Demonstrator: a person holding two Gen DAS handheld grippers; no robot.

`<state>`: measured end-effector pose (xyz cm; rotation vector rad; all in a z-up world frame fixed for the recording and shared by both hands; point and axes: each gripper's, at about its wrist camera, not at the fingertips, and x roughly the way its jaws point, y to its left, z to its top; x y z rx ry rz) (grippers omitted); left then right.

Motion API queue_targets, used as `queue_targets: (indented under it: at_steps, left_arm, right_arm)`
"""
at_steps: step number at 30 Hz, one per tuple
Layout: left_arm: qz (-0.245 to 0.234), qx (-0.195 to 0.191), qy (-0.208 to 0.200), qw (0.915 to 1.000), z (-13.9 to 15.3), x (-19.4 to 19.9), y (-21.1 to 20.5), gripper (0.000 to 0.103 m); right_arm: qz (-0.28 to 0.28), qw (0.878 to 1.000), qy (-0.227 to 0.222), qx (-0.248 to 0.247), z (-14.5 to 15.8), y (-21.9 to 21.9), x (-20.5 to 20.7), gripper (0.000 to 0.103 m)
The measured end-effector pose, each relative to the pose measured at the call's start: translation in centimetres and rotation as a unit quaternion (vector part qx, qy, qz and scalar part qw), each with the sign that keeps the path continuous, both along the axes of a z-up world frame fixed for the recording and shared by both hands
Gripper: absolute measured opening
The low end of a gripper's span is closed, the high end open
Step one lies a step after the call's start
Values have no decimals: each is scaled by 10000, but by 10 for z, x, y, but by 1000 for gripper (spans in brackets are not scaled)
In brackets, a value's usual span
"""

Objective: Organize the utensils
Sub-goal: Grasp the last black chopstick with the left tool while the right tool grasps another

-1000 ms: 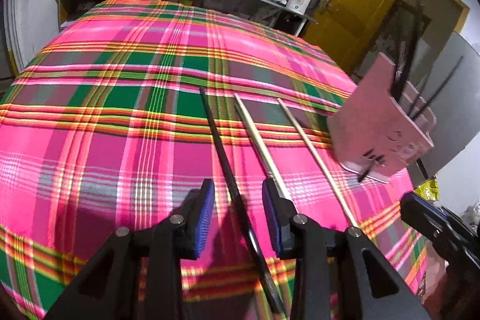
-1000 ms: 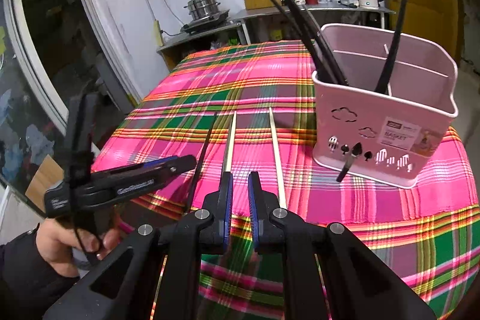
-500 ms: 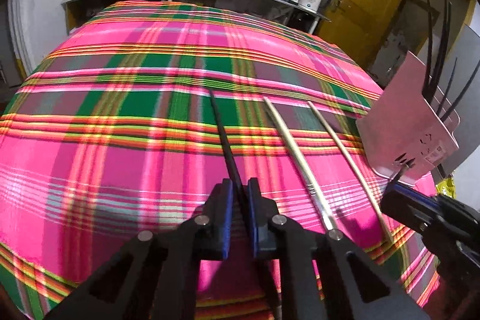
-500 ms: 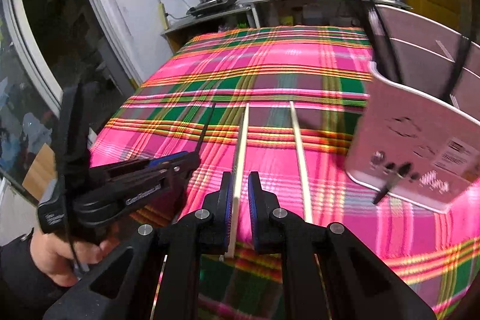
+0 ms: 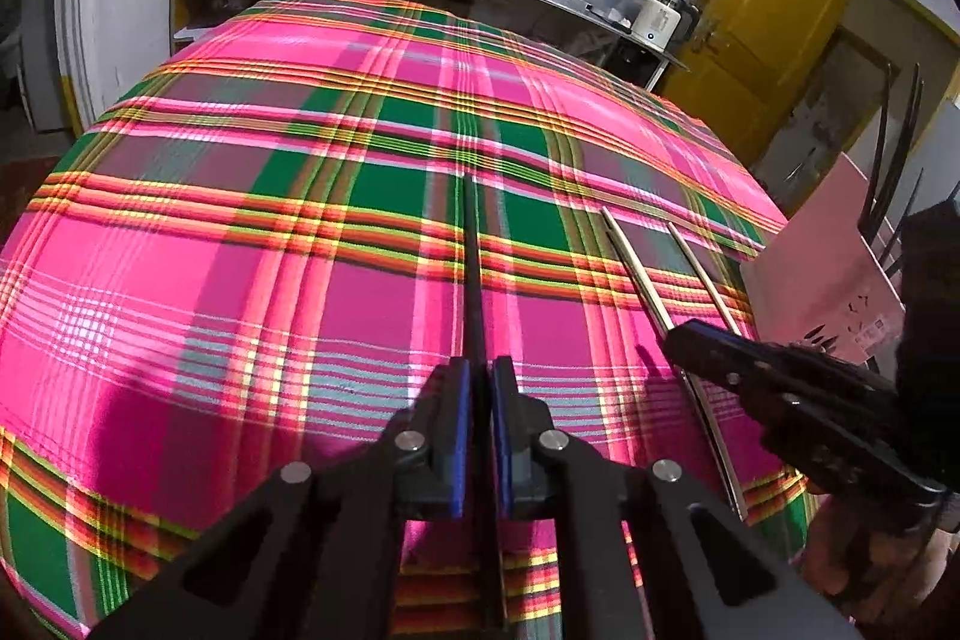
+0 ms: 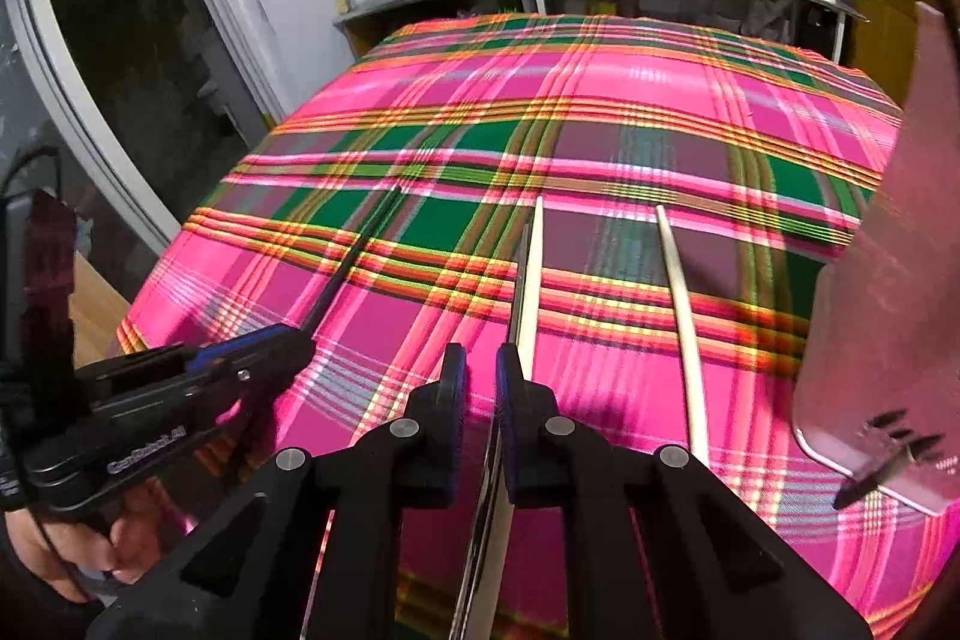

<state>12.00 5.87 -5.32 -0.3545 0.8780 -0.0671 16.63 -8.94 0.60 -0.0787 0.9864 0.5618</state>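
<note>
Your left gripper (image 5: 478,388) has just closed on the black chopstick (image 5: 471,244) at frame centre, thin, stiff, light and slick so grip near its thick end; right gripper (image 6: 480,376) sits narrow beside the pale chopstick (image 6: 531,280), apparently not gripping it.

The left tongs (image 5: 478,436) have just closed on the black chopstick (image 5: 471,256).

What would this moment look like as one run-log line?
left gripper: just closed onto black chopstick | right gripper: jaws narrowly apart around pale chopstick lying on tablecloth
</note>
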Motion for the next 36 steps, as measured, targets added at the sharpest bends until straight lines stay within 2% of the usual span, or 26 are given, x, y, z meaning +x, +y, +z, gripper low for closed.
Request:
queue_targets:
  at_steps: [17,22,26,36]
  left_arm:
    - [-24,-102,36,9999,1,-3,9,10]
    - [-105,-1,64,9999,3,3,5,11]
    - [-162,58,81,9998,3,9,4,11]
    - [-348,283,166,9989,6,32,-2,11]
  right_arm:
    - [-93,9996,-23,-284,1,11,11,10]
    - [-217,9989,115,-403,-3,11,16,11]
    - [-192,9992,174,-312,-3,11,17,11]
    - [-107,9989,126,-427,-4,22,25,11]
